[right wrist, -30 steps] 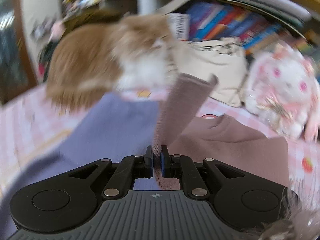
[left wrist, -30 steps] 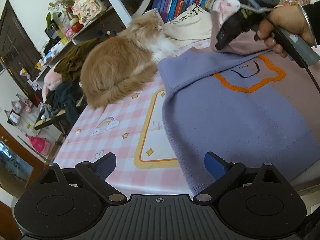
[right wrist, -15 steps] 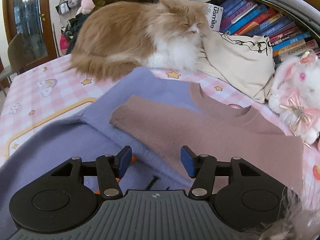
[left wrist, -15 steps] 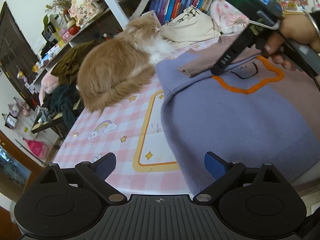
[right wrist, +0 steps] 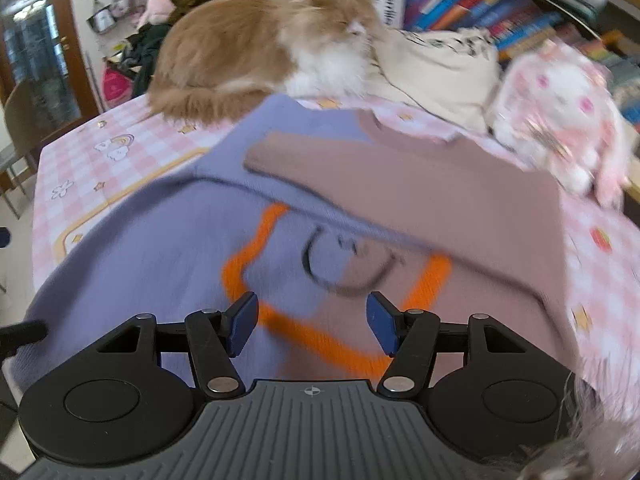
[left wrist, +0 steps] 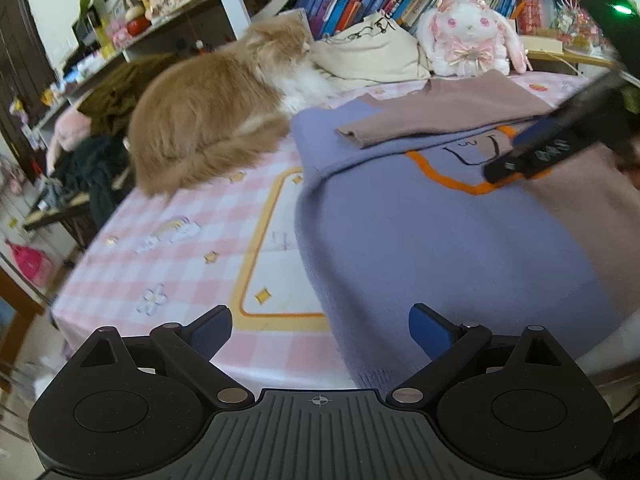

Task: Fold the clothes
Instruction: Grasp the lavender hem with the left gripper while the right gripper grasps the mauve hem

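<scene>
A pink checked tablecloth (left wrist: 192,236) covers the table. On it the two-tone sweater (left wrist: 440,240) lies flat, with a ginger cat (left wrist: 208,120) just beside its far left corner. Behind the sweater sit a cream bag (left wrist: 372,52) and a plush rabbit (left wrist: 472,36).

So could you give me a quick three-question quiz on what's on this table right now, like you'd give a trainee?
1. True or false: the mauve sleeve lies folded across the sweater.
2. Which animal rests beside the sweater: A dog, B cat, C rabbit?
3. Fill in: both the left tongs and the right tongs are ____.

Key: 1 true. 2 B, the cat. 3 open, holding nothing.
</scene>
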